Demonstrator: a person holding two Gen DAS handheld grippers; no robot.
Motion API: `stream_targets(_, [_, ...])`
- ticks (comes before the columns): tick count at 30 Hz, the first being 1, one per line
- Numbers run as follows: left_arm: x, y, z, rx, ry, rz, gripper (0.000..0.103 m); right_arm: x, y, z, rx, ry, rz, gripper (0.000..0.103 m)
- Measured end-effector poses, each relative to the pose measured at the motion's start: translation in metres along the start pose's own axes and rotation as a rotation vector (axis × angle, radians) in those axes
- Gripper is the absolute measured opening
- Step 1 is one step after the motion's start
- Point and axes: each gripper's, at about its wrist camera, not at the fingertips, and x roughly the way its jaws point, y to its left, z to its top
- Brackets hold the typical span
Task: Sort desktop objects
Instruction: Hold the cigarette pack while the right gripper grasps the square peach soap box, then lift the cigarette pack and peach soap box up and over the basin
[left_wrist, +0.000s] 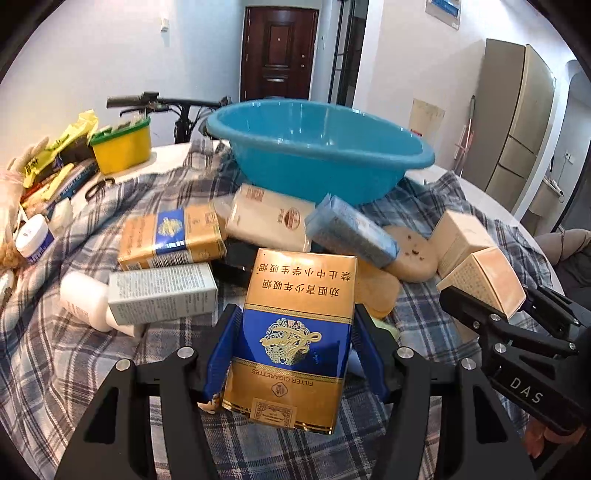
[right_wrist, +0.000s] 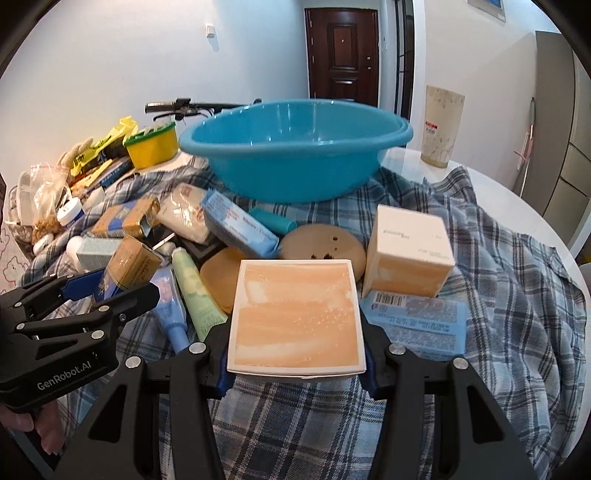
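Grippers first: my left gripper (left_wrist: 295, 343) is clamped on a gold and blue cigarette pack (left_wrist: 291, 332), and my right gripper (right_wrist: 295, 325) is squeezing a peach box (right_wrist: 295, 314), both lifted on the near side of the blue basin (right_wrist: 295, 151). Second peach box (right_wrist: 410, 251), cork coasters (right_wrist: 321, 243) and more packs lie on the plaid cloth (right_wrist: 517, 295) just before that basin.
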Motion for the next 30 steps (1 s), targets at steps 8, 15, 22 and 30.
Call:
stream_targets(8, [-0.027,-0.001,0.013,0.015,-0.135,0.017,0.063,-0.024,0.003,0.010,0.000,-0.124,0.002,0.050])
stream_targets(15, [-0.063,-0.003,0.014,0.039,-0.369,0.043,0.063,-0.050,0.005,0.015,0.015,-0.280,0.012,0.050])
stream_targets(22, [-0.105,-0.012,0.007,0.097,-0.604,0.035,0.063,-0.079,0.009,0.014,0.007,-0.439,0.030,0.050])
stream_targets(30, [-0.123,-0.021,0.002,0.143,-0.722,0.117,0.063,-0.106,0.025,0.011,-0.059,-0.591,-0.025,0.050])
